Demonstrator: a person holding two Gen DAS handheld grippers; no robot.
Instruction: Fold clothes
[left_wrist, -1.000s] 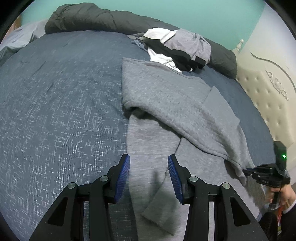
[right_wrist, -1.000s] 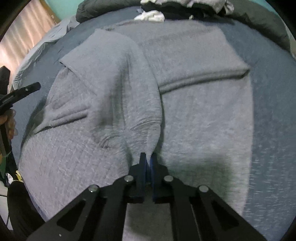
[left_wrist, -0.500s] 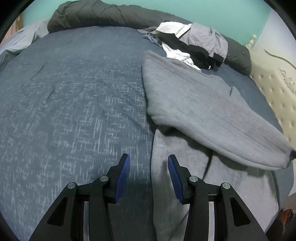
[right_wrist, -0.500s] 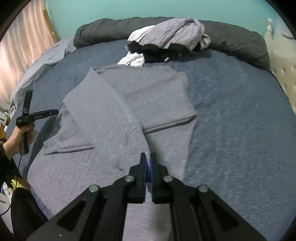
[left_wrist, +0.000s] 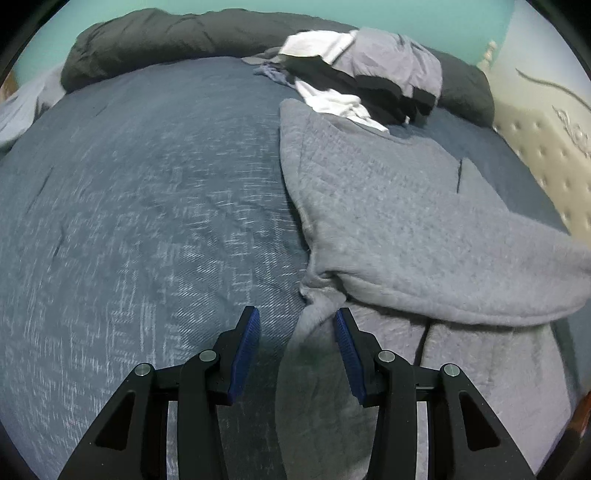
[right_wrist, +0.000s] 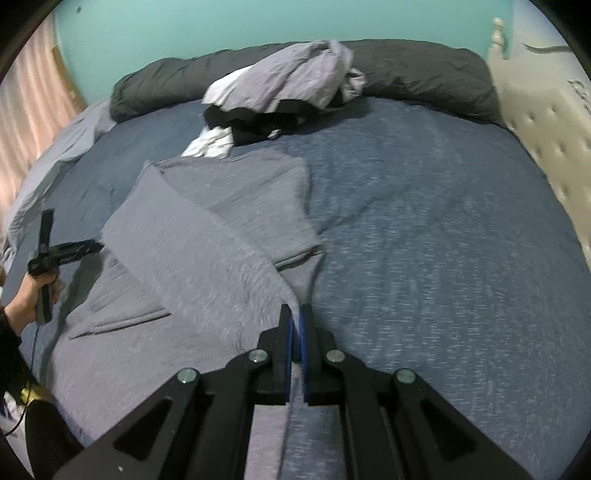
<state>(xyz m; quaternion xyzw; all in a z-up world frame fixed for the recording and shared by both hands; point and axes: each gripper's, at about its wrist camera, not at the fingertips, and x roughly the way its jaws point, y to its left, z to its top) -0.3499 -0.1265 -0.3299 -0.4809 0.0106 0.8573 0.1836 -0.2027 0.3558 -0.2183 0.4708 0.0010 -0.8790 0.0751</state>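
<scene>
A grey sweatshirt (left_wrist: 388, 206) lies partly folded on the dark blue bed (left_wrist: 147, 221). My left gripper (left_wrist: 295, 317) hangs open over its left edge, with a bunched fold just ahead of the blue pads (left_wrist: 245, 350) and nothing pinched between them. In the right wrist view my right gripper (right_wrist: 295, 310) is shut on an edge of the sweatshirt (right_wrist: 207, 258) and holds that flap raised off the bed. The left gripper (right_wrist: 62, 251) also shows at the far left there, held by a hand (right_wrist: 26, 302).
A pile of white, black and light grey clothes (right_wrist: 280, 88) sits at the far side of the bed, against a rolled dark duvet (right_wrist: 406, 70). A cream tufted headboard (right_wrist: 546, 147) stands at the right. Bare blue bedcover (right_wrist: 443, 240) spreads right of the sweatshirt.
My right gripper has risen and pulled back, drawing the sweatshirt flap up with it. My left gripper has slid leftward to the sweatshirt's left edge, still open.
</scene>
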